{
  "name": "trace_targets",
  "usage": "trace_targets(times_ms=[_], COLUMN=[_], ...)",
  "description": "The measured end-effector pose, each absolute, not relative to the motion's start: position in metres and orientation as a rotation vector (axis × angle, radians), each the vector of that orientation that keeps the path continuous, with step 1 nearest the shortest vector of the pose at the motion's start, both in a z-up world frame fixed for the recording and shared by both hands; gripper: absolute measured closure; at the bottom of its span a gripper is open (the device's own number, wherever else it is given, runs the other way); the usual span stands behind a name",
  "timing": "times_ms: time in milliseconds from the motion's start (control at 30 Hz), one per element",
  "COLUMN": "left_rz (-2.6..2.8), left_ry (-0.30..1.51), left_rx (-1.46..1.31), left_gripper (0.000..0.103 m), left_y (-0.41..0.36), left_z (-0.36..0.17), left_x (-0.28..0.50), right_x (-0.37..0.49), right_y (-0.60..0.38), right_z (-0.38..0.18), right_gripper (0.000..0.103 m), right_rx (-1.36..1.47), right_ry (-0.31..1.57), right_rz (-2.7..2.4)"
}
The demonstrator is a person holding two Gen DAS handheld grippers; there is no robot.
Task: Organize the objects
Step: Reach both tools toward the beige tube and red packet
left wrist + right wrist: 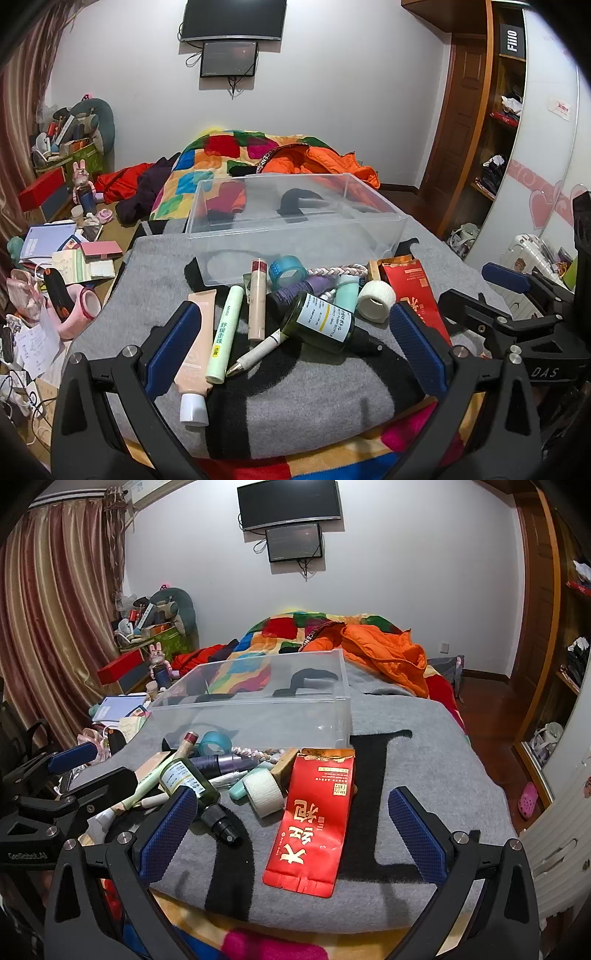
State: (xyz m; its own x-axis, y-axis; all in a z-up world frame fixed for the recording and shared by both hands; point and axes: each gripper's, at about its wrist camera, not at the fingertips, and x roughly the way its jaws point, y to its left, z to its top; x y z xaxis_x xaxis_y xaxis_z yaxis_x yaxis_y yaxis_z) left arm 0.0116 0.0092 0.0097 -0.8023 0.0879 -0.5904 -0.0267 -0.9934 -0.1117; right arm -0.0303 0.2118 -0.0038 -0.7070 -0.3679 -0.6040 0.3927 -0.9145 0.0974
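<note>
Both grippers, left gripper (295, 347) and right gripper (291, 830), wide apart, holding nothing. Toiletries pile: green bottle (325, 323), red packet (314, 823), on grey blanket before clear bin (295, 225). Step: first pick pending; next needs a closing grasp.

Bare blanket (424, 760) right of red packet (314, 819).

Even, fairly bright indoor light fills both views, with no single source in sight. Shadows under the items on the grey blanket (155, 280) are soft and short. The clear plastic box (295, 221) carries faint glare. Focus is sharp at centre; fisheye bending and black vignetting mark the edges.
</note>
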Motion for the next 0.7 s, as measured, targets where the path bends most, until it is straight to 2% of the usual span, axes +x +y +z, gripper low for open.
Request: trace_targets(times_ms=[700], left_rz=[2.919], left_ry=[-0.189], left_rx=[-0.965], left_gripper=[0.0], left_y=[0.0061], left_z=[0.0085], left_x=[0.0116], right_x=[-0.0271], right_y=[0.2089], right_z=[-0.0007], right_gripper=[0.0], right_rx=[0.891], right_ry=[0.068], right_rz=[-2.569])
